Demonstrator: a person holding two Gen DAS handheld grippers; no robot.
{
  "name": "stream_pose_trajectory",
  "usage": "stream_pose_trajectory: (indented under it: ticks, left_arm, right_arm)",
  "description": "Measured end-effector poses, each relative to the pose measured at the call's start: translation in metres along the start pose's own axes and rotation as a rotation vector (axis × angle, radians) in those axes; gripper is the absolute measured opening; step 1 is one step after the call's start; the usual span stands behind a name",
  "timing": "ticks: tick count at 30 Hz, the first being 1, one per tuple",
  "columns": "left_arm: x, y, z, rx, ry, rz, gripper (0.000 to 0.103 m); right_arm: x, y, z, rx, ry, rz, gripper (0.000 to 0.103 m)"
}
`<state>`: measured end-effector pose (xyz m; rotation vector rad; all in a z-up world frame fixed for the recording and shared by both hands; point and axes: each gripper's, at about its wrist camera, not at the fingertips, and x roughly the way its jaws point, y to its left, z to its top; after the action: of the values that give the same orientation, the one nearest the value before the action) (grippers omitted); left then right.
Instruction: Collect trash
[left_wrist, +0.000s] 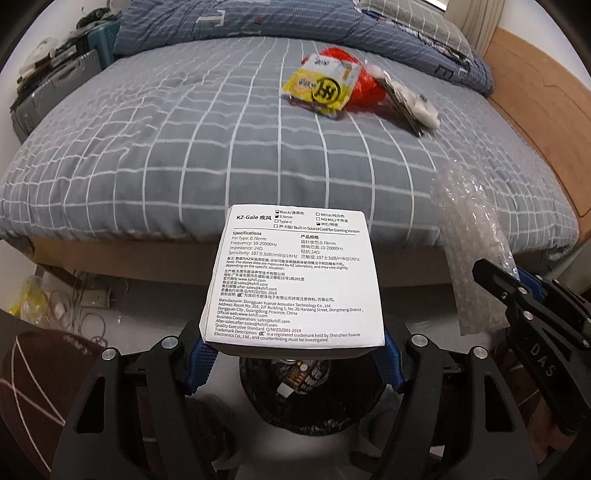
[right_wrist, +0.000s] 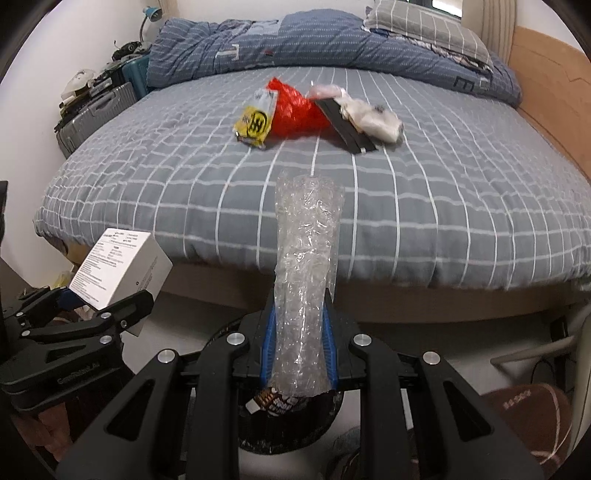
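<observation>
Grey checked bed (right_wrist: 369, 206) fills the room, with leftover trash (right_wrist: 303, 110) heaped mid-mattress; below its foot a black bin (left_wrist: 310, 402) sits under both grippers; left gripper (left_wrist: 295, 365) fingers grasp a white box (left_wrist: 295, 280), right gripper (right_wrist: 299, 354) fingers clench a bubble wrap roll (right_wrist: 306, 280)

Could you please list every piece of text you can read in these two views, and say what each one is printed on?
"KZ-Gale", "Specifications", "Pin Type: 0.78mm", "Frequency: 10-20000Hz", "www.kzhifi.com": white box in the left gripper.
Chinese lines and fine print on the box: only partly legible.
"DAS": side of the right gripper, left wrist view.
Yellow packet on the bed: round black emblem, characters too blurred.
Bubble wrap: no text.
Wrapper in the bin: unreadable.
</observation>
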<state>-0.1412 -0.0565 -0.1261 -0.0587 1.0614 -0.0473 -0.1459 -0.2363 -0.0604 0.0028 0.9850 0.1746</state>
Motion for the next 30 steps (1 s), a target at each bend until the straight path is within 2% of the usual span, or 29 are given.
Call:
stream_pose_trajectory:
  ticks: [16,25,30]
  left_arm:
    - [0.013,-0.005,-0.038,0.003,0.099,0.026,0.069]
    - [0.045,-0.007,-0.045,0.010,0.123,-0.008,0.069]
    - [0.067,-0.009,-0.045,0.021,0.153,0.014,0.069]
  right_arm:
    - [0.011,-0.003,-0.047,0.061,0.139,0.001,0.021]
    - [0.042,-0.009,-0.063,0.055,0.209,-0.027,0.021]
    - [0.062,-0.010,-0.066,0.066,0.259,-0.022,0.021]
